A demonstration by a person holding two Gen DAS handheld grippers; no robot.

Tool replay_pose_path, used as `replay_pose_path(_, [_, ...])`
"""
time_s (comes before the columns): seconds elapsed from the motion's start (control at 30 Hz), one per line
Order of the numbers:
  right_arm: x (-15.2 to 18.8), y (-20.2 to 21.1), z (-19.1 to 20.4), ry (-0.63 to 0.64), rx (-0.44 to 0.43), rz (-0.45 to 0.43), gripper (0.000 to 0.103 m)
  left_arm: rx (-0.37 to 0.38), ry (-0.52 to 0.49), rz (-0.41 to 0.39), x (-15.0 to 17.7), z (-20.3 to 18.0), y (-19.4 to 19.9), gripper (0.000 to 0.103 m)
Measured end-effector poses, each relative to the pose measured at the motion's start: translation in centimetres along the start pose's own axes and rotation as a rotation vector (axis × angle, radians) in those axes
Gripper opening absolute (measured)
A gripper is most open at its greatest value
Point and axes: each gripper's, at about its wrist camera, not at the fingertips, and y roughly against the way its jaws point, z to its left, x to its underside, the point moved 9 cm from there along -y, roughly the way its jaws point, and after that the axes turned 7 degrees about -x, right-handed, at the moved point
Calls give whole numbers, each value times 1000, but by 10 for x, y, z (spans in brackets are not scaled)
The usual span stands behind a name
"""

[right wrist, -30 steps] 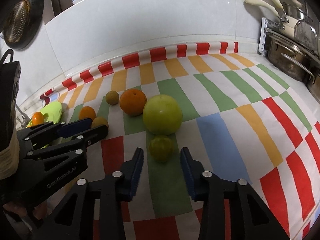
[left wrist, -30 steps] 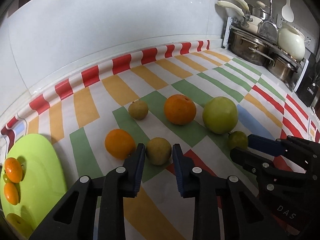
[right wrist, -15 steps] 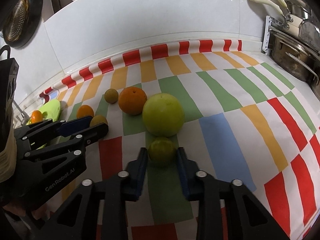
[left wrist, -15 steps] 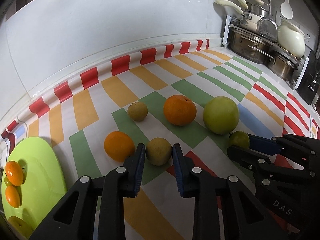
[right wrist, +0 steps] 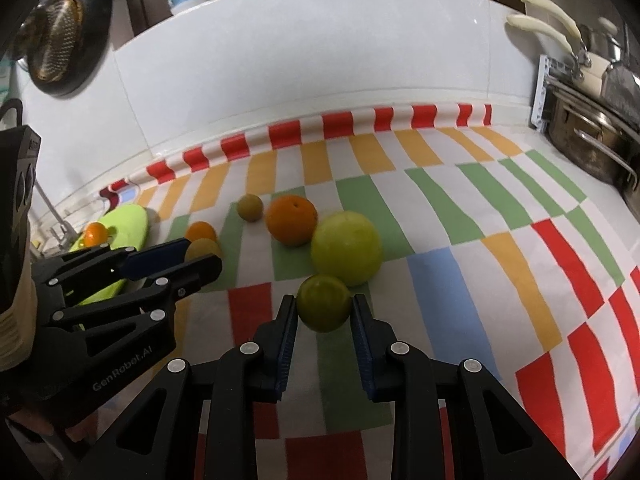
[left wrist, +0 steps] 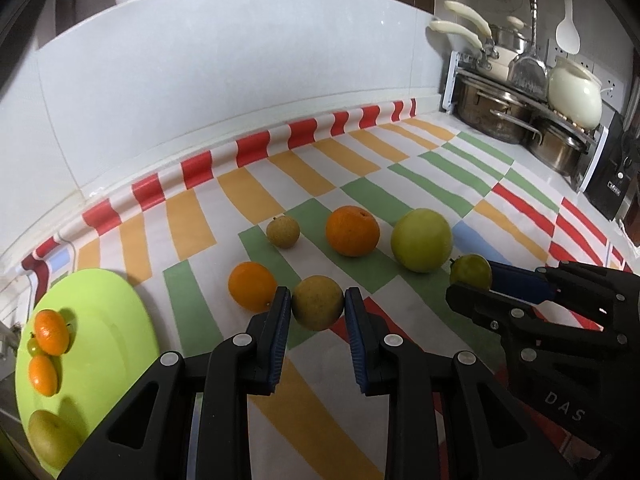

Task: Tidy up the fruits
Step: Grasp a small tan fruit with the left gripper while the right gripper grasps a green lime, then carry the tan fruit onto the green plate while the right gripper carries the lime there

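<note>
My left gripper is shut on a small brownish-yellow fruit, held a little above the striped cloth. My right gripper is shut on a small green fruit, which also shows at the right in the left wrist view. Loose on the cloth lie a small orange, a small brown fruit, a large orange and a big green apple. The lime-green plate at the left holds two small oranges, a tiny green fruit and a yellowish fruit.
A white tiled wall with a raised red-striped cloth edge runs behind the fruit. A rack with steel pots, a white pot and hanging utensils stands at the back right. A dark strainer hangs on the wall at the left.
The right gripper's jaws have closed onto the small green fruit. The left gripper has lifted slightly with the brownish-yellow fruit in it, and the plate shows further into view.
</note>
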Motion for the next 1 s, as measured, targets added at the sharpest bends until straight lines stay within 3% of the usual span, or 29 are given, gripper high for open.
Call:
replay_pose_path(0.4, [-15,36,34,83,-67,-63,28,-73,70,-66,0,22,60,28])
replay_pose_path(1.0, [-22,55,131,197,-224,-79,28,-215,187,-97,31,96,134,28])
